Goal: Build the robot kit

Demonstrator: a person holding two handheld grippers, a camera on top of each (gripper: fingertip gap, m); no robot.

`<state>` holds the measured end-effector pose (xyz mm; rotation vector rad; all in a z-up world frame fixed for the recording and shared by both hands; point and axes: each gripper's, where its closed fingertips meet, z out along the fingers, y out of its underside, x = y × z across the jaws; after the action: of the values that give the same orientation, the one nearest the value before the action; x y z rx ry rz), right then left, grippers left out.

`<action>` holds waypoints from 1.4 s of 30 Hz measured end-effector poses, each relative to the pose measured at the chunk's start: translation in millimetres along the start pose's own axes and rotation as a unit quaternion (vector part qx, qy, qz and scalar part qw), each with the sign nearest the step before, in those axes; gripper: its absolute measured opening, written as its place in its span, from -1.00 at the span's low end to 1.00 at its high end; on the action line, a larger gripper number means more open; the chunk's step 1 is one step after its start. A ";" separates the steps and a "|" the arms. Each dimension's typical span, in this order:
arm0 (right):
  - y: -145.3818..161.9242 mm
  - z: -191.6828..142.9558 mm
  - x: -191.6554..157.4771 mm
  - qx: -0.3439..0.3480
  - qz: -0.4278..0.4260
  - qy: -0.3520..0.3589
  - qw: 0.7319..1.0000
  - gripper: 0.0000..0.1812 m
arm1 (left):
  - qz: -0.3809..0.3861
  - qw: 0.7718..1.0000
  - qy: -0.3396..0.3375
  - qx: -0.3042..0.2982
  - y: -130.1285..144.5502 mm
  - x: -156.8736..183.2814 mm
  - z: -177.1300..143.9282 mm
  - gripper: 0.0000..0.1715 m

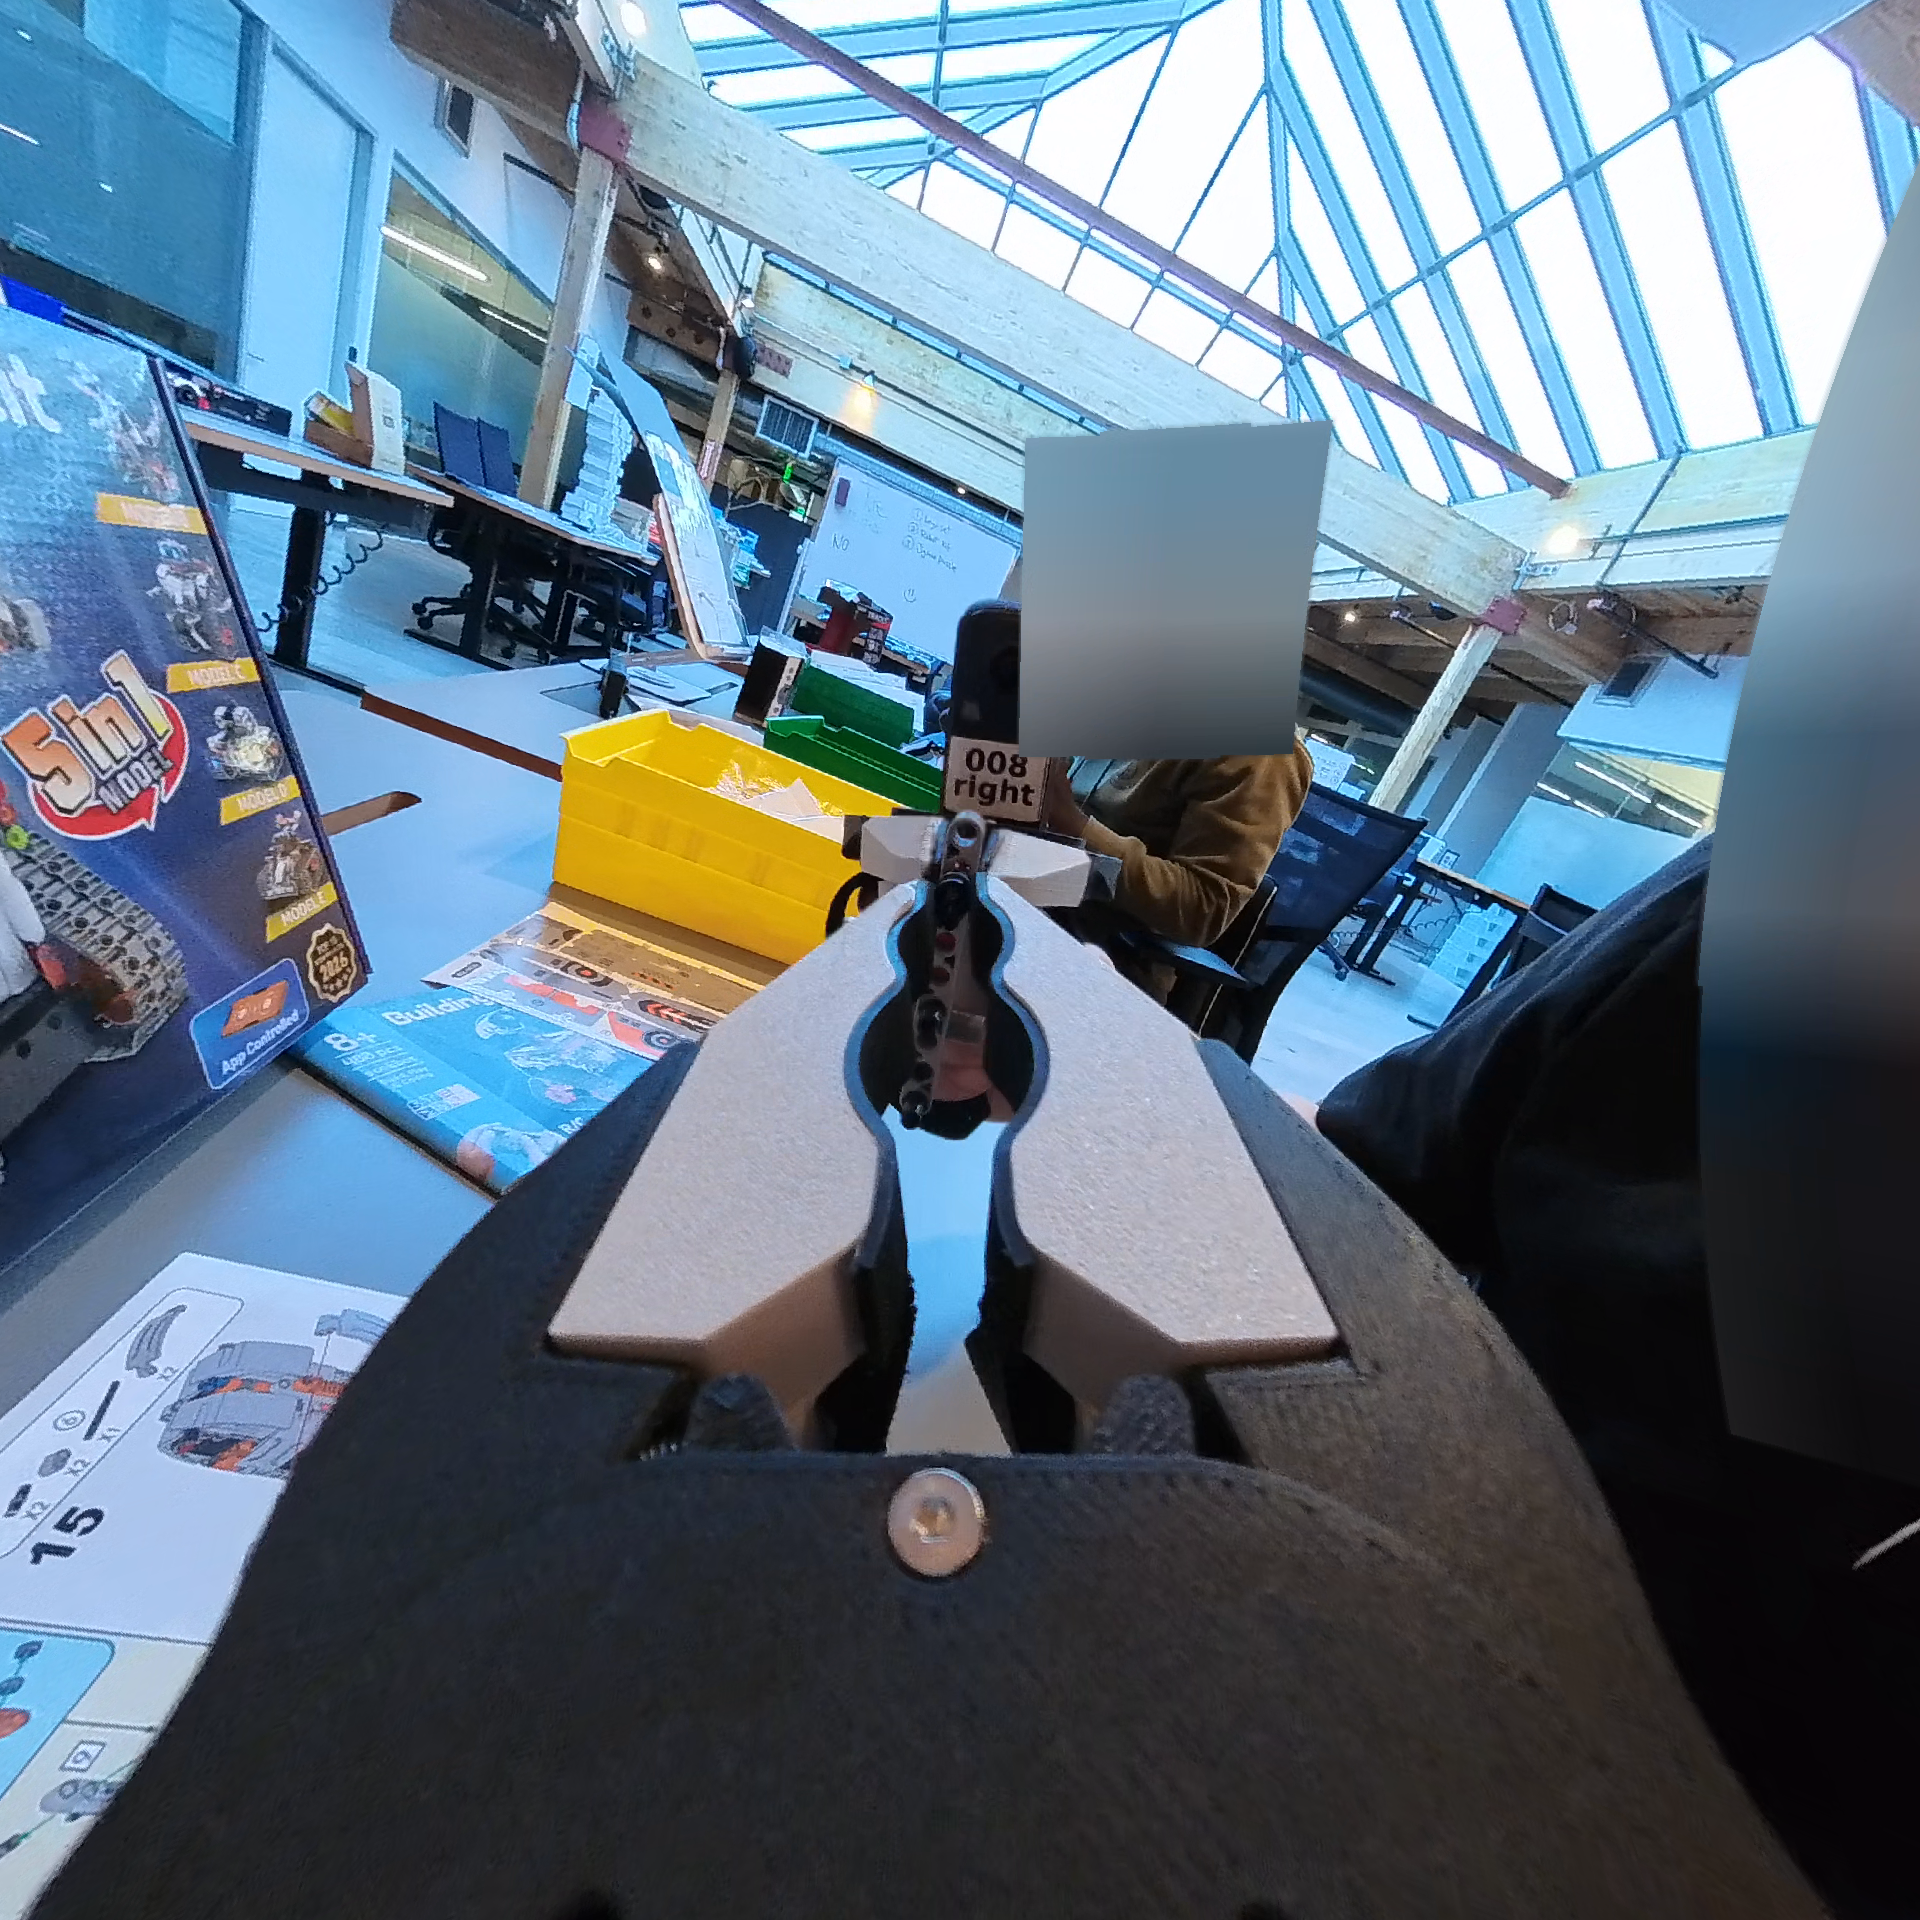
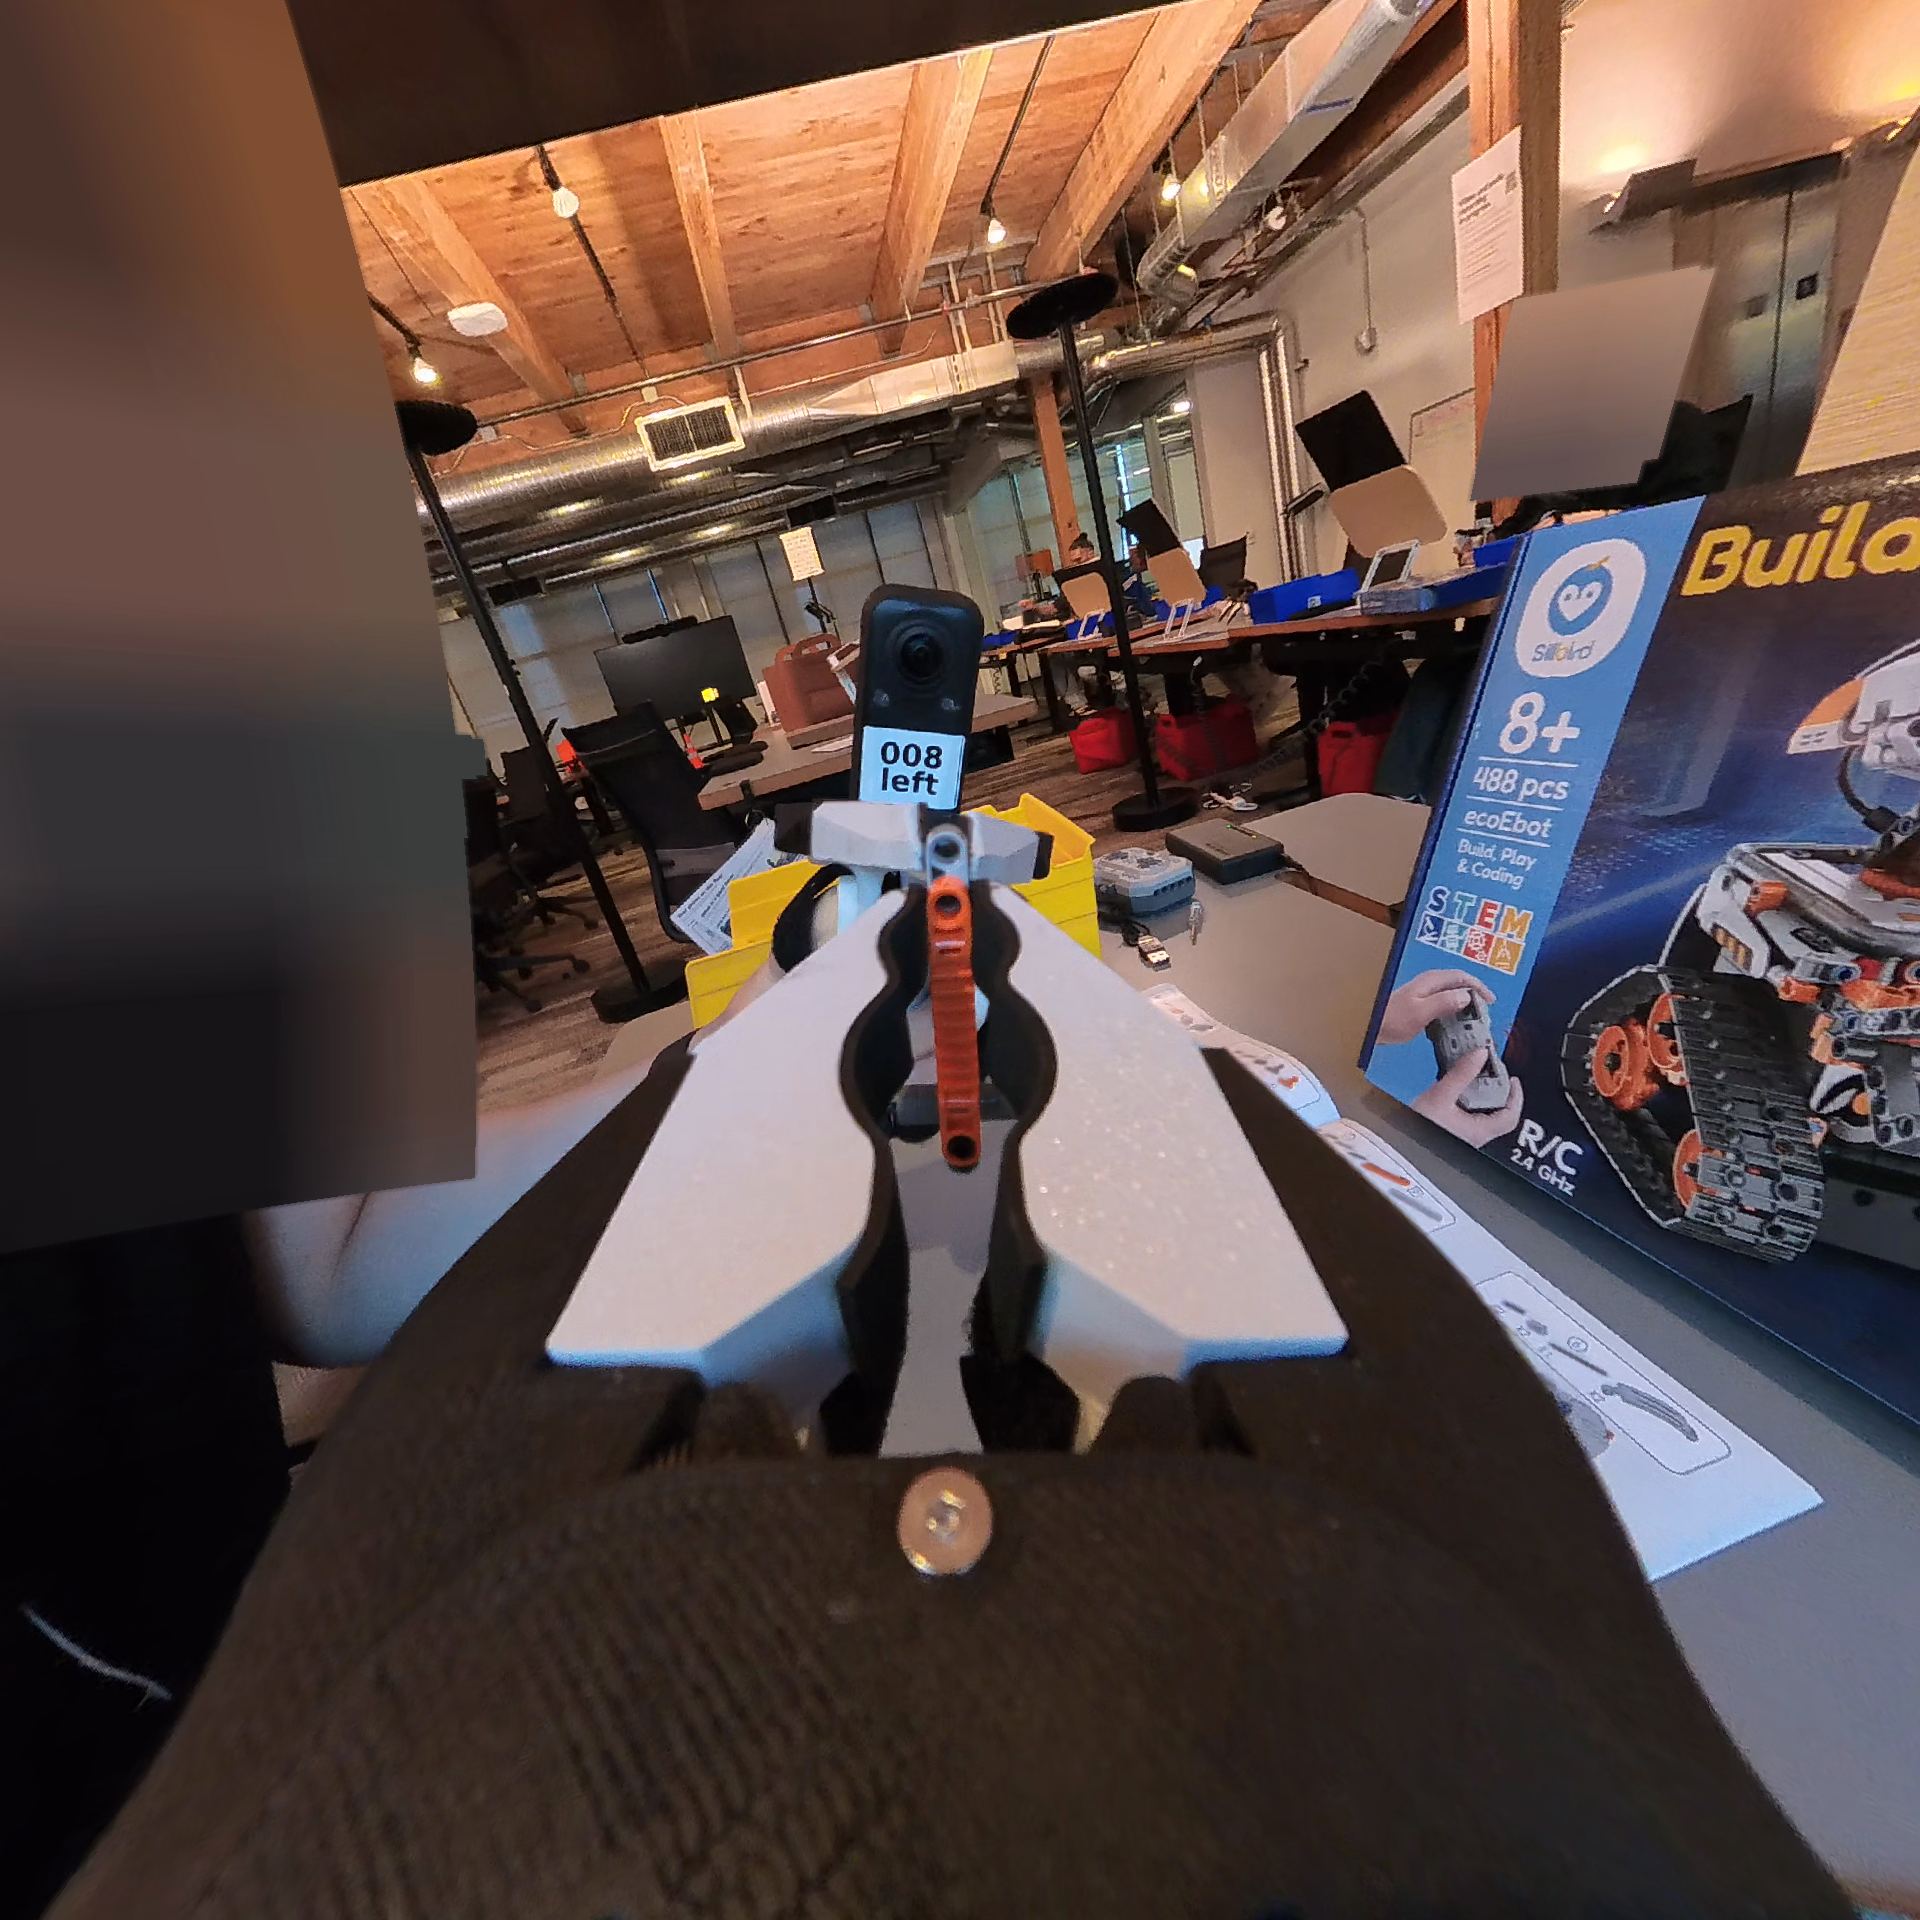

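My left gripper point(image 1: 943, 894) is clamped on a dark perforated plastic beam point(image 1: 928, 1023) at centre frame. My right gripper point(image 2: 948, 894) pinches a long orange perforated plastic beam point(image 2: 953, 1023) (grey-tipped end forward), tips facing each other.

Left hand-held gripper point(image 1: 940, 883): white fingers, black body; dark beam point(image 1: 932, 997) between them. Right hand-held gripper point(image 2: 951, 883): same colours; orange beam point(image 2: 953, 1023), grey tip. Yellow bin point(image 1: 686, 821) ahead-left, green bin point(image 1: 847, 743) beyond. Dark-blue box point(image 2: 1704, 883) right; grey worktop point(image 1: 436, 883).
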<state>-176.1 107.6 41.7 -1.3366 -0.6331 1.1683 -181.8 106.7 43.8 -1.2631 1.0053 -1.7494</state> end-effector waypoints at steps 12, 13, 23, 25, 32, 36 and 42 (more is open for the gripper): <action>4.4 2.0 4.4 -0.008 -0.005 0.015 1.000 -0.94 | -0.004 1.000 -0.007 0.001 0.3 -4.0 -1.9 -0.98; 4.3 2.1 3.2 -0.007 -0.005 0.011 1.000 -0.94 | -0.007 1.000 -0.001 0.001 0.3 -2.6 -2.0 -0.98; 4.2 1.4 -7.4 -0.009 -0.020 -0.026 0.999 -0.95 | -0.044 0.998 0.054 -0.013 4.7 6.8 -3.8 -0.98; 5.4 0.2 -12.3 -0.019 -0.023 -0.044 0.999 -0.95 | -0.049 0.996 0.068 -0.021 6.3 10.8 -3.8 -0.98; 6.2 -0.1 -15.5 -0.020 -0.009 -0.062 0.998 -0.95 | -0.051 0.995 0.082 -0.027 8.5 13.4 -4.5 -0.98; 6.1 -1.2 -15.8 -0.019 0.009 -0.072 0.997 -0.95 | -0.033 0.996 0.072 -0.034 9.6 14.0 -3.6 -0.98; 11.2 -0.9 -11.6 -0.038 -0.017 -0.050 0.998 -0.94 | -0.016 0.998 0.049 -0.048 12.4 10.3 -4.3 -0.98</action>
<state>-182.5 95.0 33.9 -1.3320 -0.7774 1.1993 -187.0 93.0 35.7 -1.2683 1.1430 -1.8217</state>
